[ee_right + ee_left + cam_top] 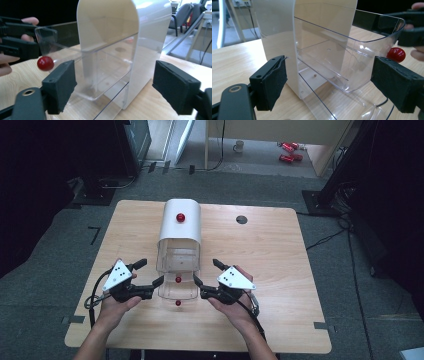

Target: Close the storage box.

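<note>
White drawer cabinet (180,222) with clear pull-out drawers stands near the middle of a light wooden table (280,270), which itself sits on grey carpet (350,285) in a dim room; beyond the table, at about 12 o'clock, a mug (239,145) rests on the floor, and red cans (288,151) lie at roughly 1 o'clock. A dark round hole (241,219) marks the tabletop at about 1 o'clock from the cabinet. Both clear drawers (177,270) are drawn out toward the person, the upper one with a red knob (178,279) on its front and the lower one with a smaller-looking red knob (178,303) nearer the table edge; a third red knob (180,217) sits on the cabinet's curved top. The left gripper (152,272) lies at 9 o'clock of the open drawers, just beside them, its jaws spread wide and holding nothing; in the left gripper view the clear drawer wall (352,62) lies between the two pads (274,82). The right gripper (205,272) lies at 3 o'clock of the drawers, likewise spread apart and empty, with the cabinet framed between its pads (61,85) in the right gripper view.
</note>
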A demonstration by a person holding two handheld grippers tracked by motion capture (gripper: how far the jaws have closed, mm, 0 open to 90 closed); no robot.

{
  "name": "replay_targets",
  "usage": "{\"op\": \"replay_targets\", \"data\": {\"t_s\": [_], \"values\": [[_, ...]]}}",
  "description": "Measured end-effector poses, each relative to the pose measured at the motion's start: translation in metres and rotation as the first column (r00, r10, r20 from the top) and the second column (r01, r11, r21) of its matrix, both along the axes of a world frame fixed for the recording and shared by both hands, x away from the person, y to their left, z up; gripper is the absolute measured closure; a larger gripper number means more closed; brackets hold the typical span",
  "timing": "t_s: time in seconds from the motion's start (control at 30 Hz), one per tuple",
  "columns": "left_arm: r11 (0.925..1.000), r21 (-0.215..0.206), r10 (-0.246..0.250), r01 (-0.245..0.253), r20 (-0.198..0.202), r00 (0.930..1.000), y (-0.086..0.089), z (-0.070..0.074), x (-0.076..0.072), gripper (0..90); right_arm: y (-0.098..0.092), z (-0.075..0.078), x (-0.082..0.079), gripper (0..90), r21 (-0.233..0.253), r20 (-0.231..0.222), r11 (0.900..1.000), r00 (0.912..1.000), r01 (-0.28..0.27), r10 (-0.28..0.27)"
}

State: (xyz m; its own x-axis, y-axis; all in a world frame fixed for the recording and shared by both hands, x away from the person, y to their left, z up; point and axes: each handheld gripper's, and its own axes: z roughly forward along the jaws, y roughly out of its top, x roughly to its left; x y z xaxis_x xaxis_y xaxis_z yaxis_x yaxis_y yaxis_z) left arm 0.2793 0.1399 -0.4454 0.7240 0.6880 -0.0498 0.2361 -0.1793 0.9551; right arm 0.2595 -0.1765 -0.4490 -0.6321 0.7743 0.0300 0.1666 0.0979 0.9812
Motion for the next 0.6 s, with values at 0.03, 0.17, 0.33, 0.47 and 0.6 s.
{"op": "replay_targets", "data": {"t_s": [0.03, 0.17, 0.33, 0.47, 0.6], "values": [[1.0, 0.0, 0.0, 0.0, 0.0, 1.0, 0.0, 0.0, 0.0, 13.3, 0.0, 0.0, 0.0, 18.2, 0.0, 0.0, 1.0, 1.0, 0.0, 0.0], [0.9998, -0.01, -0.017, 0.017, 0.012, 0.9998, 0.002, 0.0, 0.005, 11.7, -0.005, 0.005, 0.01, 14.1, -0.005, -0.004, 0.999, 0.999, -0.044, 0.044], [0.9989, -0.045, -0.016, 0.017, 0.014, 0.9998, 0.005, 0.001, -0.004, 14.4, -0.008, 0.007, 0.003, 30.3, 0.001, 0.013, 0.998, 0.9976, -0.068, 0.068], [0.9896, -0.137, 0.04, -0.043, -0.025, 0.9989, 0.015, 0.019, -0.006, 14.6, -0.002, 0.012, -0.011, 37.1, -0.033, 0.053, 0.996, 0.9946, -0.088, 0.089], [0.9823, -0.163, 0.086, -0.092, -0.048, 0.9952, 0.015, 0.033, 0.001, 22.3, 0.003, 0.019, -0.02, 41.6, -0.016, 0.078, 0.996, 0.9933, -0.085, 0.086]]}}
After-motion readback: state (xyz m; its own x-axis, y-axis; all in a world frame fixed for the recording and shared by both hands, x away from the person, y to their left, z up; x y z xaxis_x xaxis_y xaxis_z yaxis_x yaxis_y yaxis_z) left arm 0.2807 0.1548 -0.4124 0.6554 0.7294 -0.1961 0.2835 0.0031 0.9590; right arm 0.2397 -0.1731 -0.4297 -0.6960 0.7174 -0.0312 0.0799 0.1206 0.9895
